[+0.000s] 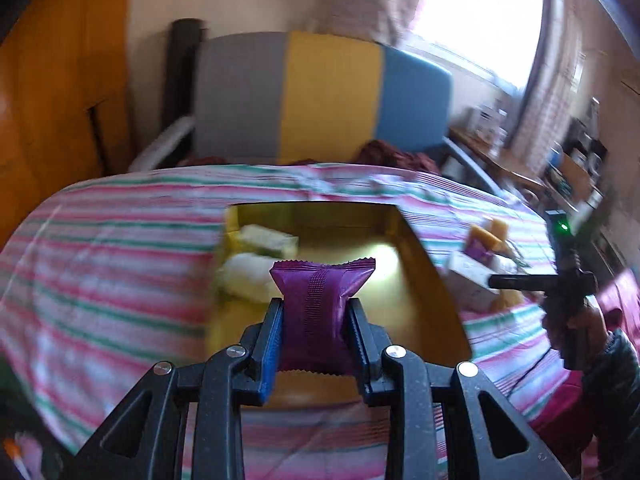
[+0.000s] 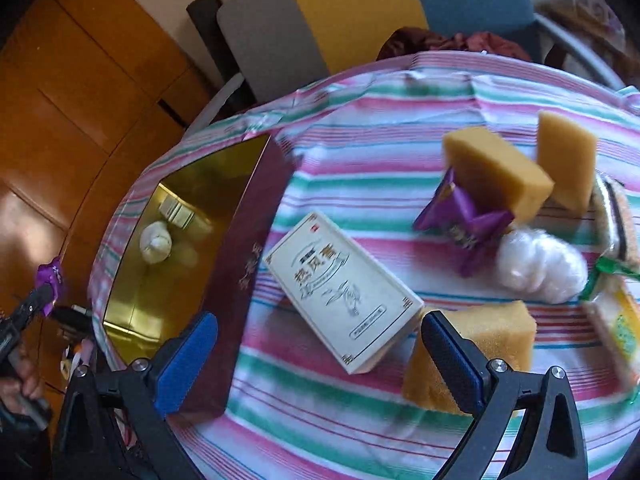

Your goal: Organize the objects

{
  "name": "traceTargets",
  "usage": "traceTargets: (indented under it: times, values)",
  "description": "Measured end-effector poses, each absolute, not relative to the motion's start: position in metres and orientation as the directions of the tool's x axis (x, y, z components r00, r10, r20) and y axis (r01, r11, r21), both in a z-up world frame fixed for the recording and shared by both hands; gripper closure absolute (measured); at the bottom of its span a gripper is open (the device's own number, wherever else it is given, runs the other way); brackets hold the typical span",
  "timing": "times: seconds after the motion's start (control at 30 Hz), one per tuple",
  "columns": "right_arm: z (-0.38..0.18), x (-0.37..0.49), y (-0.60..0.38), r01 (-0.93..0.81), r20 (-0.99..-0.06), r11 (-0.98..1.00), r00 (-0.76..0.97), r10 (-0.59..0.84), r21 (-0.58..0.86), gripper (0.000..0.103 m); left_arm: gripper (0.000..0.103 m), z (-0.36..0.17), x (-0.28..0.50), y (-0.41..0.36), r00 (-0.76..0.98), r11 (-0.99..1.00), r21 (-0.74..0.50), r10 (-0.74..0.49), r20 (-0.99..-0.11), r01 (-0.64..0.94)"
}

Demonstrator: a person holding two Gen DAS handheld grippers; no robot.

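Note:
My left gripper (image 1: 314, 312) is shut on a purple snack packet (image 1: 320, 300) and holds it above the open gold-lined box (image 1: 424, 280). The box holds a white bundle (image 1: 244, 278) and a pale packet (image 1: 270, 238). My right gripper (image 2: 320, 344) is open and empty above a white carton (image 2: 342, 290) on the striped cloth (image 2: 360, 168). The box also shows at the left of the right wrist view (image 2: 240, 248). A second purple packet (image 2: 464, 224), yellow sponges (image 2: 496, 172) and a white fluffy ball (image 2: 540, 264) lie to the right.
A third sponge (image 2: 480, 352) lies beside my right finger. Packets (image 2: 616, 328) sit at the right edge. A grey, yellow and blue headboard (image 1: 320, 92) stands behind the table. Wooden doors (image 1: 60, 92) are on the left, a cluttered desk (image 1: 520, 168) on the right.

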State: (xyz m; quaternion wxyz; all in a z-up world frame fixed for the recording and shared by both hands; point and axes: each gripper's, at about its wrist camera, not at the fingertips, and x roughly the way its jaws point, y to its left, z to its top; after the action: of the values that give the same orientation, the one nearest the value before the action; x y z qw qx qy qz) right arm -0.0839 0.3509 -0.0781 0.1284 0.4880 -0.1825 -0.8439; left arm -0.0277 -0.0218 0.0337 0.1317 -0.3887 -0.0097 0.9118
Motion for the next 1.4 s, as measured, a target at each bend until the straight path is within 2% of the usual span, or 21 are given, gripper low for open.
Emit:
traceTargets:
  times: [0.2,0.33,0.6,0.63,0.7,0.77,0.83,1.23,1.4]
  values:
    - [-0.067,-0.078,0.332,0.031,-0.799,-0.966,-0.555,-0.23,0.257,0.0,0.073,0.013,-0.015,-0.06,-0.667,-0.983,-0.133,0.182,-0.723,-0.124]
    - [-0.063,-0.08,0.315,0.052,-0.804,-0.994,-0.584,-0.108,0.096,0.0,0.073,-0.005,-0.018,-0.064,-0.645,-0.979,-0.168,0.203,-0.737,-0.115]
    - [-0.081,-0.102,0.308,0.048,-0.833,-0.999,-0.552,-0.03,0.004,0.001,0.073,-0.017,-0.04,-0.036,-0.604,-0.969,-0.153,0.24,-0.76,-0.193]
    - [-0.082,-0.104,0.307,0.05,-0.832,-0.999,-0.555,-0.022,-0.006,0.003,0.073,-0.019,-0.043,-0.032,-0.597,-0.97,-0.141,0.235,-0.768,-0.2]
    - [-0.084,-0.105,0.306,0.056,-0.83,-0.998,-0.557,-0.031,-0.001,0.016,0.073,-0.025,-0.051,-0.026,-0.581,-0.972,-0.12,0.219,-0.784,-0.204]
    - [-0.086,-0.105,0.307,0.052,-0.829,-0.999,-0.559,-0.035,0.007,0.038,0.073,-0.029,-0.056,-0.02,-0.575,-0.972,-0.108,0.212,-0.79,-0.21]
    - [-0.088,-0.105,0.307,0.053,-0.832,-0.999,-0.554,-0.035,0.007,0.05,0.073,-0.033,-0.061,-0.016,-0.57,-0.974,-0.089,0.196,-0.798,-0.21]
    - [-0.089,-0.104,0.306,0.06,-0.837,-0.998,-0.544,-0.049,0.019,0.051,0.072,-0.063,-0.098,-0.008,-0.525,-0.987,0.013,0.075,-0.848,-0.162]
    - [-0.089,-0.104,0.306,0.061,-0.838,-0.998,-0.544,-0.049,0.019,0.051,0.072,-0.079,-0.114,0.001,-0.515,-0.982,0.102,-0.007,-0.857,-0.156]
